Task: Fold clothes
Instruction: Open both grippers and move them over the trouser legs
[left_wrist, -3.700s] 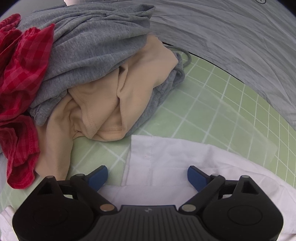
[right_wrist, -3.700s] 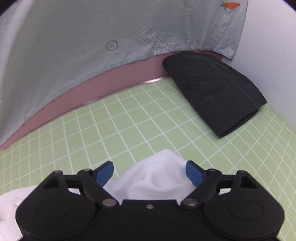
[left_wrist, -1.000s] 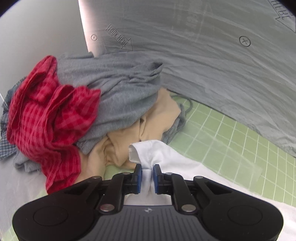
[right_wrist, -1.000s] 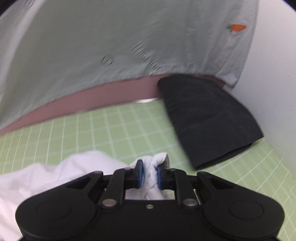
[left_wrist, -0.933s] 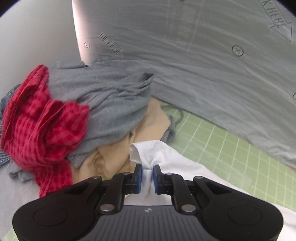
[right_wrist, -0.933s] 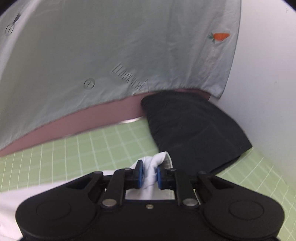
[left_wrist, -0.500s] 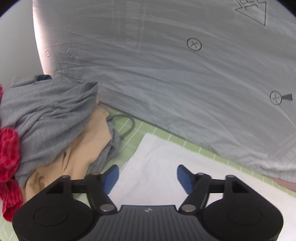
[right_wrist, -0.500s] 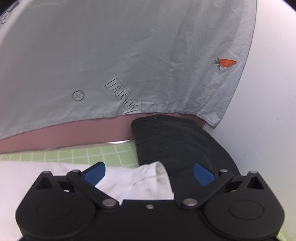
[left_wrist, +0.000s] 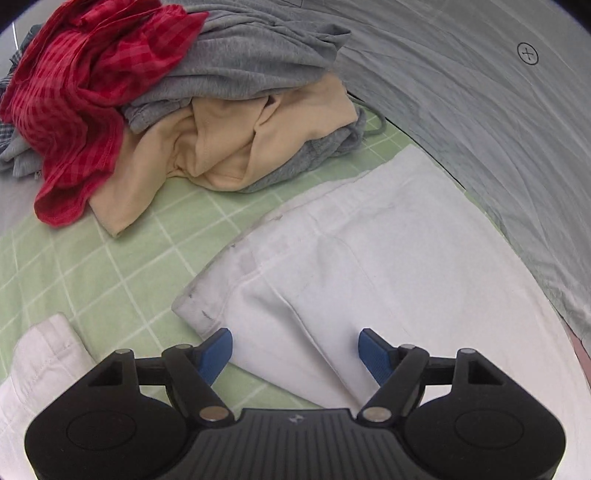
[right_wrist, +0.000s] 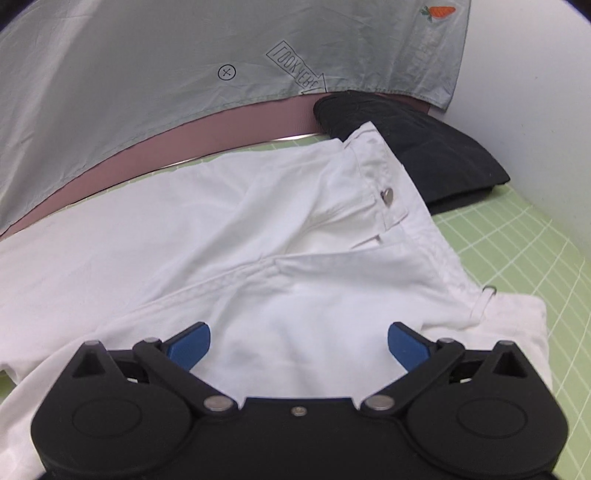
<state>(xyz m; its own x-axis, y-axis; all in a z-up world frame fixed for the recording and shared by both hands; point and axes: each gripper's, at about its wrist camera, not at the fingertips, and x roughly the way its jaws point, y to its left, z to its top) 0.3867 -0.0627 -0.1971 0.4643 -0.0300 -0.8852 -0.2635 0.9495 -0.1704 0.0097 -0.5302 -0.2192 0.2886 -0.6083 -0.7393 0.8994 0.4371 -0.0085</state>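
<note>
Two tongs spread, holding nothing, over white trousers
Left gripper (left_wrist: 295, 349) hangs above the leg hems, right gripper (right_wrist: 298, 341) near the waistband; white trousers (right_wrist: 258, 236) lie on the green mat (left_wrist: 110, 266); pinch matching edges evenly

From my remote seat I could not see the near part of the white trousers (right_wrist: 280, 206), which lay hidden under the right gripper (right_wrist: 298, 341); the folded black garment (right_wrist: 413, 144) was partly covered by their waistband; the red checked cloth (left_wrist: 74, 92) ran off the left edge; the printed words on the grey sheet (right_wrist: 147, 66) were too small to read.
</note>
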